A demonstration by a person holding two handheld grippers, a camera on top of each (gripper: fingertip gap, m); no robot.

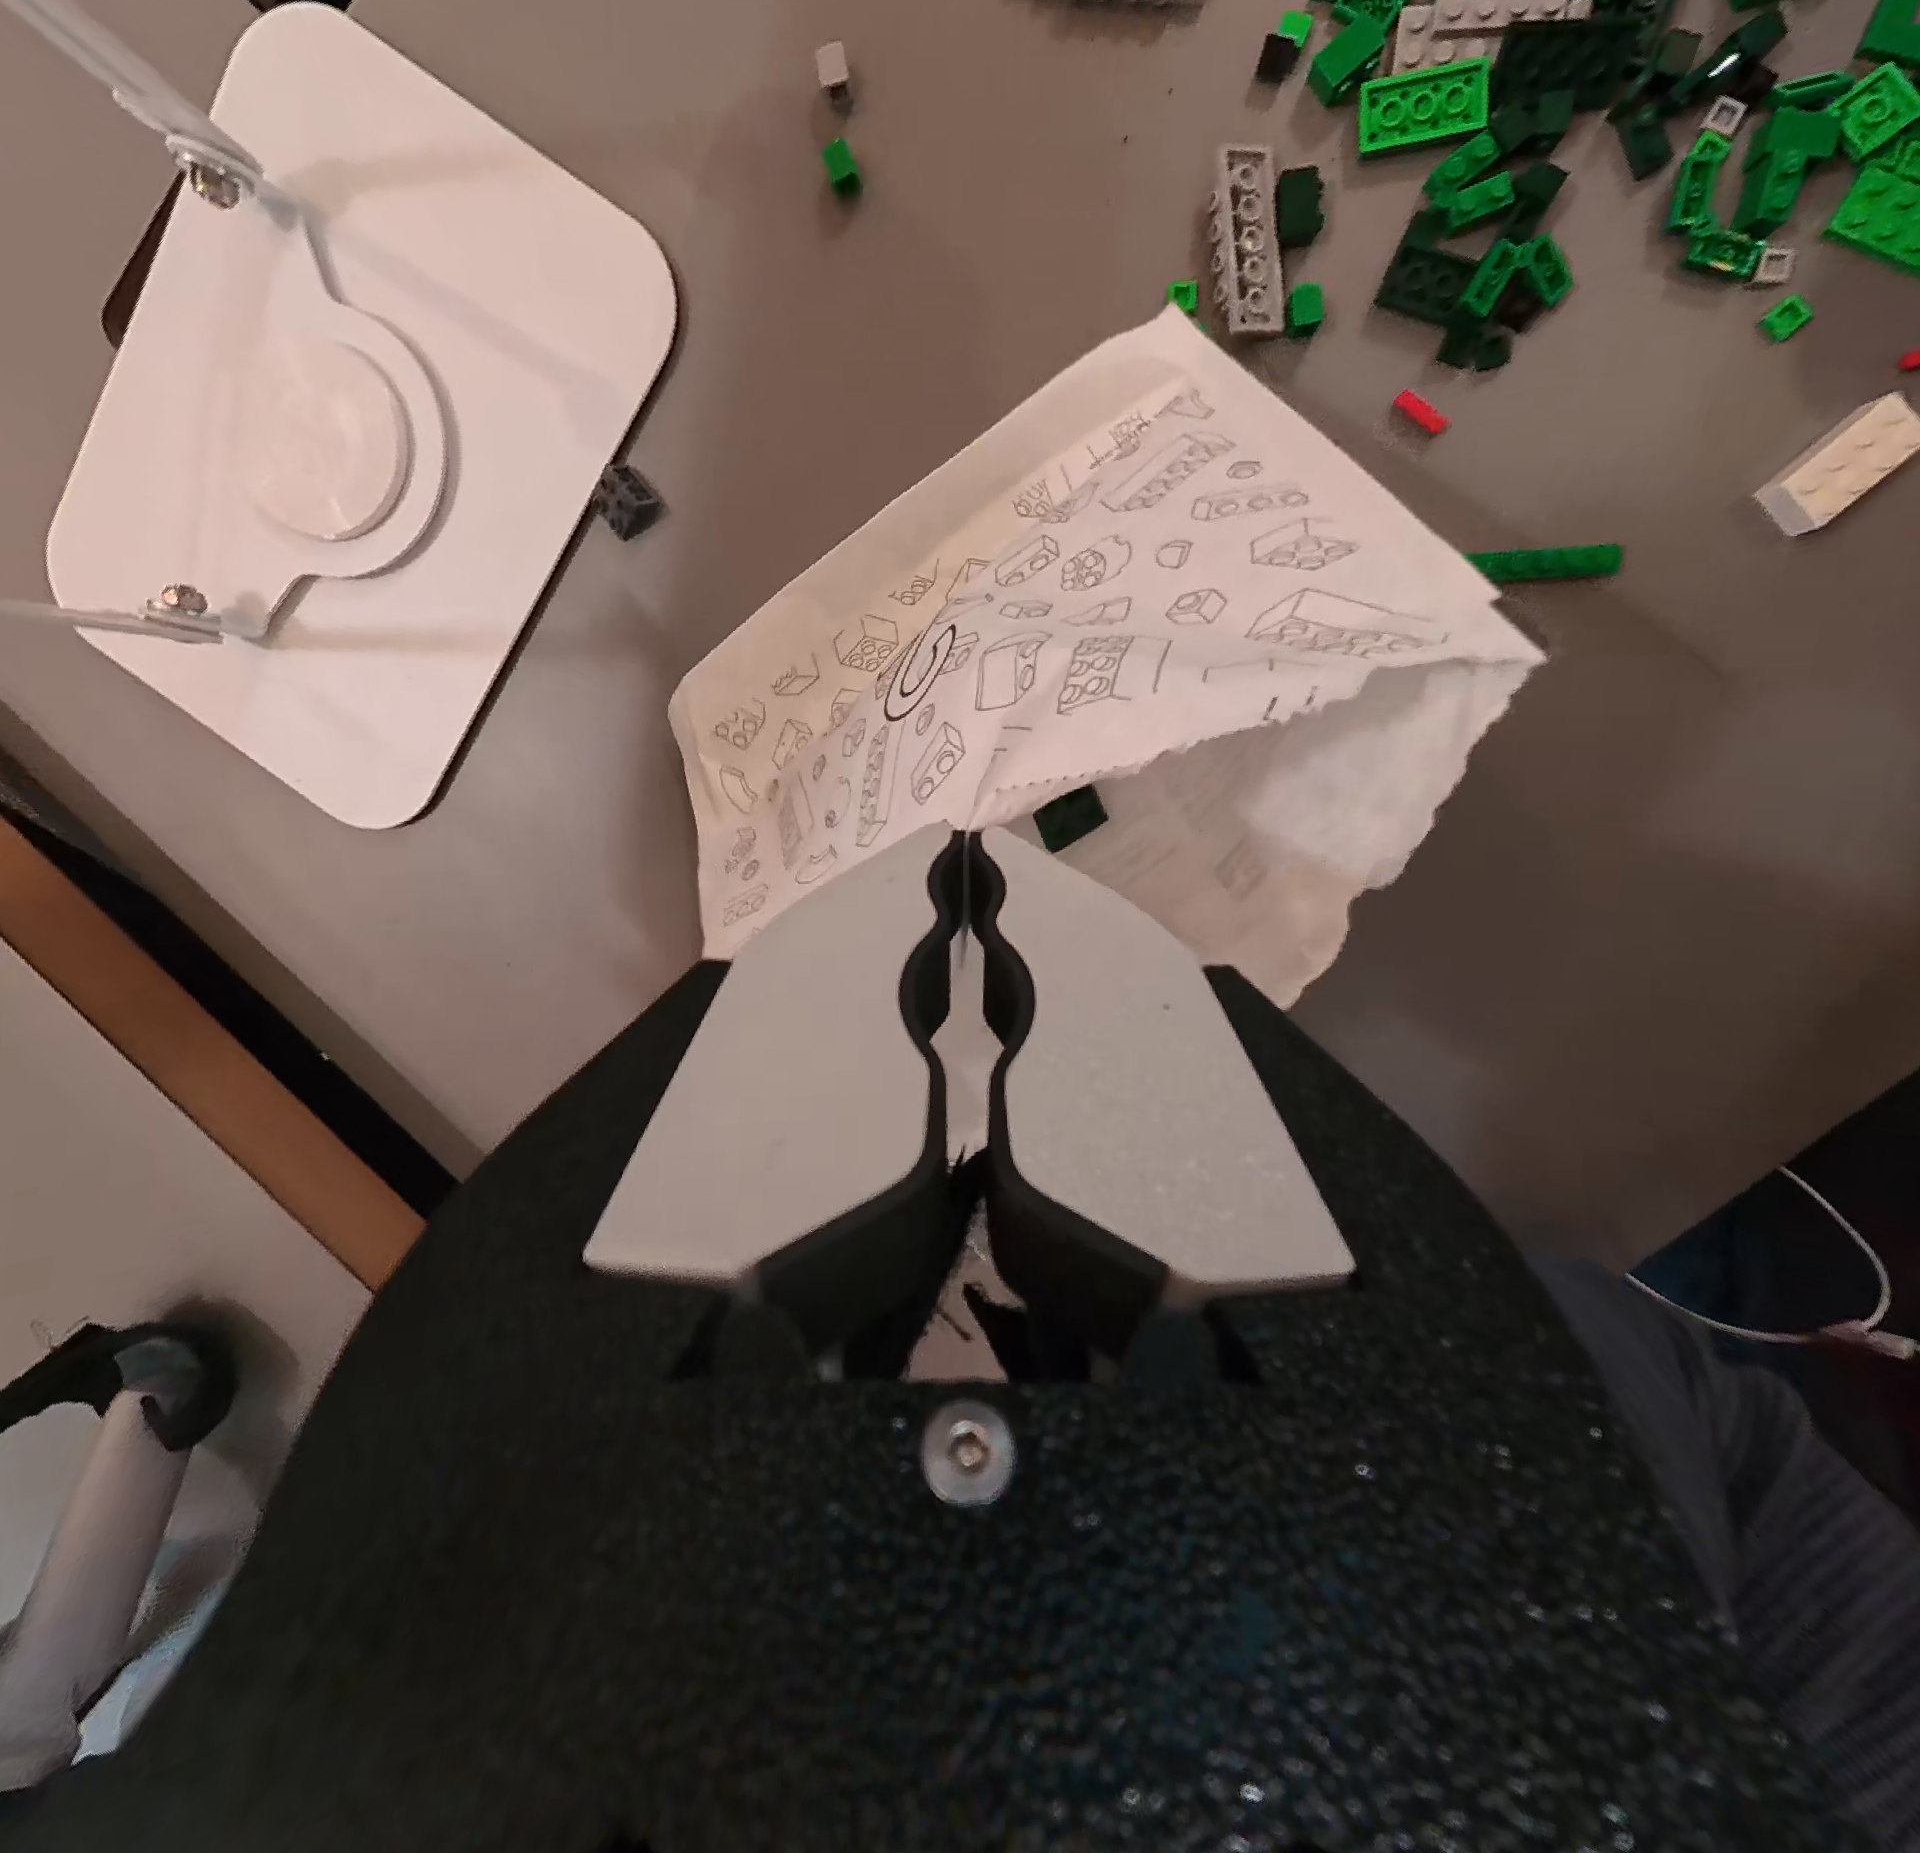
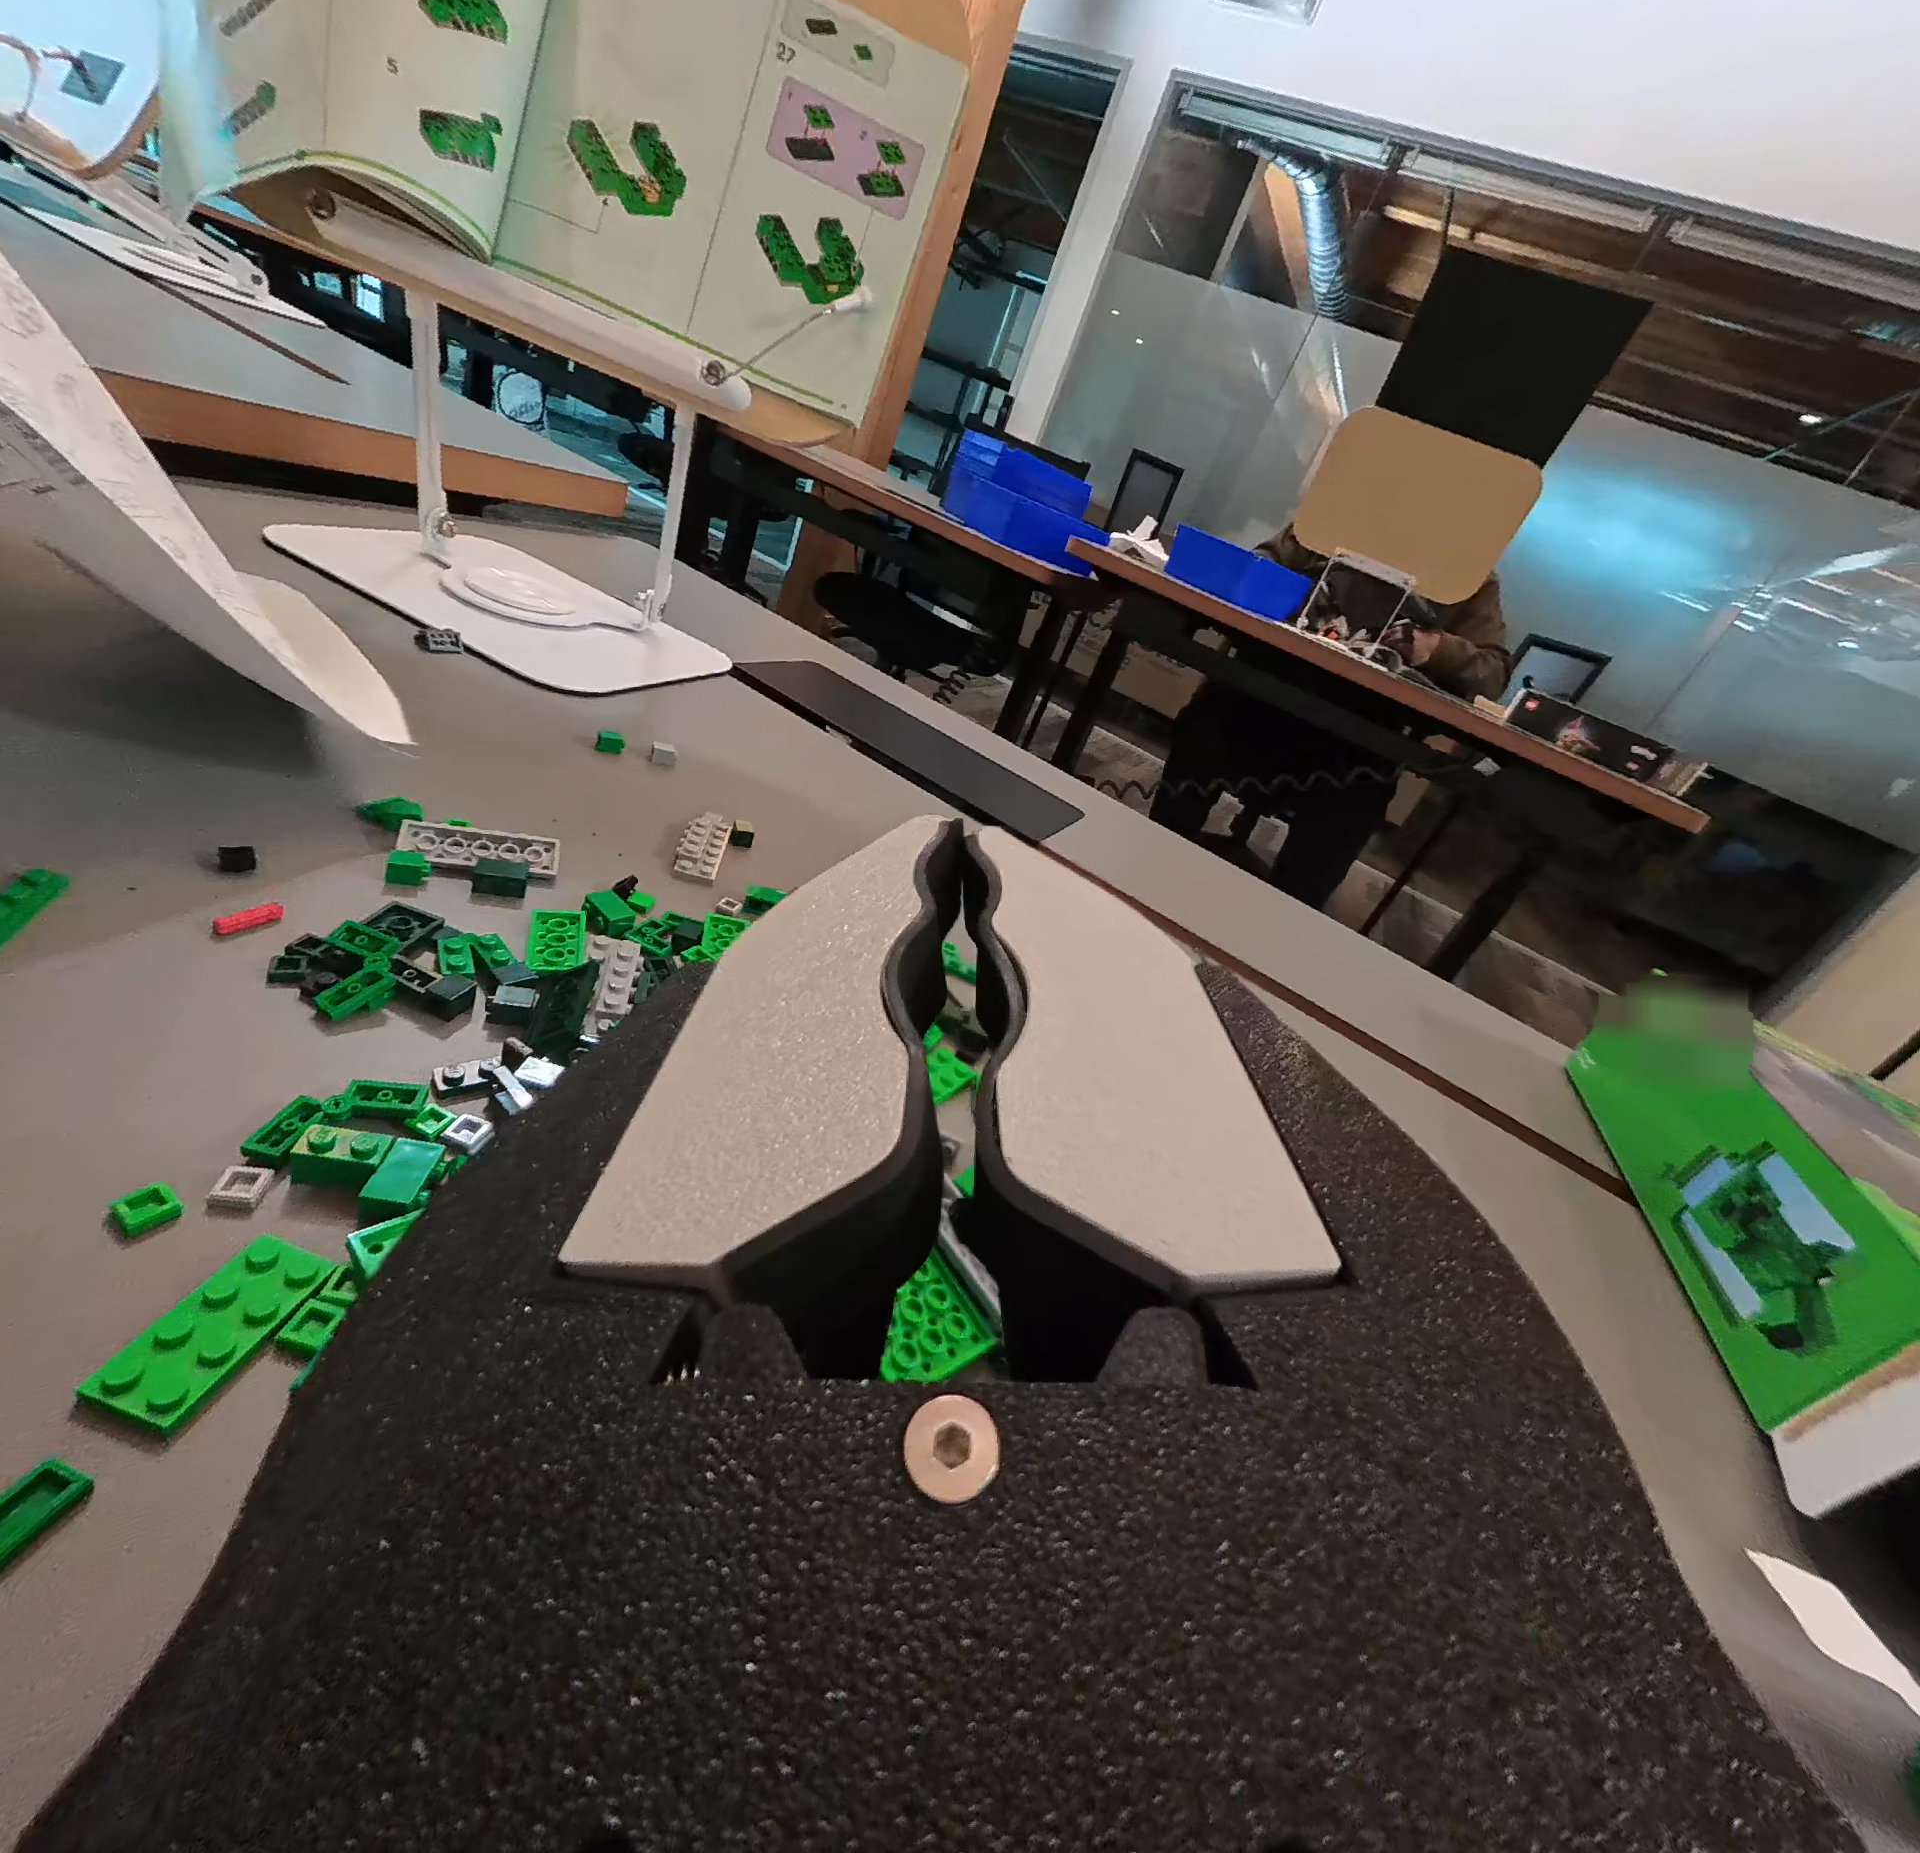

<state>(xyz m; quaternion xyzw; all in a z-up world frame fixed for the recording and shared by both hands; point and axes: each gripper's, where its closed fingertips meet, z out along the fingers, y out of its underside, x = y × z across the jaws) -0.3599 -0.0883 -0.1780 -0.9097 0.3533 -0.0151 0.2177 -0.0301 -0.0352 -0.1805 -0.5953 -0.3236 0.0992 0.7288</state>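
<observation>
Our left claw (image 1: 968, 847) pinches the torn edge of a white paper bag (image 1: 1122, 650), lifting it off the gray bench (image 1: 935, 245). Our right claw (image 2: 961, 853) is nearly closed, holding nothing, above green bricks (image 2: 416, 972). A white stand (image 2: 499, 598) props a booklet (image 2: 623, 120) far left.

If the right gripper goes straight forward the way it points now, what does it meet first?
Probably nothing close: the right gripper, shut and empty, points over the grey table past its far edge. The bricks lie lower, though depth is unclear.
</observation>
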